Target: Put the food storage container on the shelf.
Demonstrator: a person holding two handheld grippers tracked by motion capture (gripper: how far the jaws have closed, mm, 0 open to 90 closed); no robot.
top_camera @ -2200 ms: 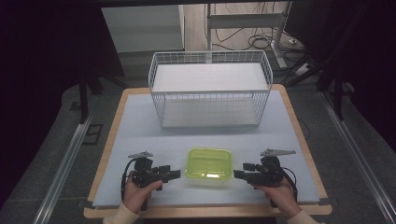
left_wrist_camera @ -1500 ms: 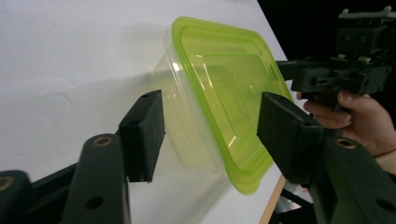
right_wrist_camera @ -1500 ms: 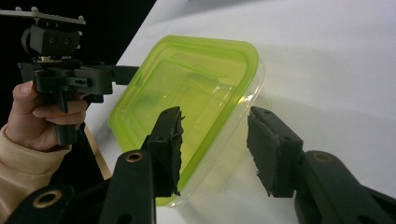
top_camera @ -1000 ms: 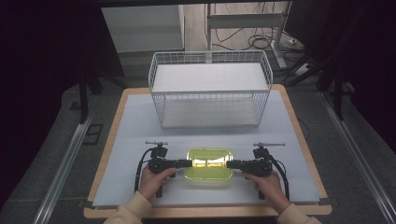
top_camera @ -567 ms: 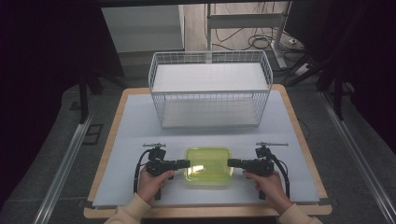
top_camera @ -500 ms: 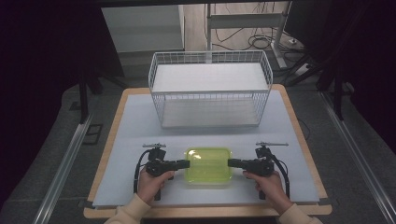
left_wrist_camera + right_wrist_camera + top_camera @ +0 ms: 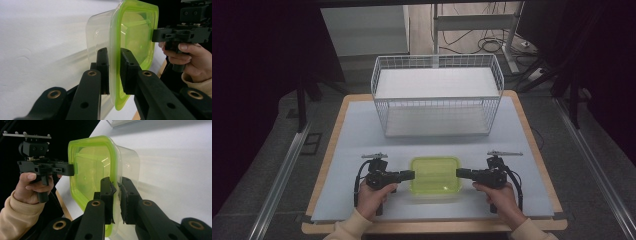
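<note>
A clear plastic container with a lime-green lid (image 7: 435, 175) is near the table's front edge, between my two grippers. My left gripper (image 7: 412, 175) is shut on its left rim. In the left gripper view the pads (image 7: 103, 62) pinch the lid's edge (image 7: 136, 32) from both sides, with the left gripper (image 7: 114, 53) pointing along it. My right gripper (image 7: 458, 173) is shut on the right rim; its jaws have just been closing on it. In the right gripper view the right gripper (image 7: 115, 182) clamps the green lid edge (image 7: 90, 162).
A white wire basket (image 7: 437, 117) stands at the back of the white table mat (image 7: 362, 130), its inside bare. The wooden table edge (image 7: 432, 227) runs just under the person's hands. Dark floor and metal rails flank the table.
Both grippers came in from the sides to the container's ends and closed on its rim. The container has since risen slightly off the mat.
</note>
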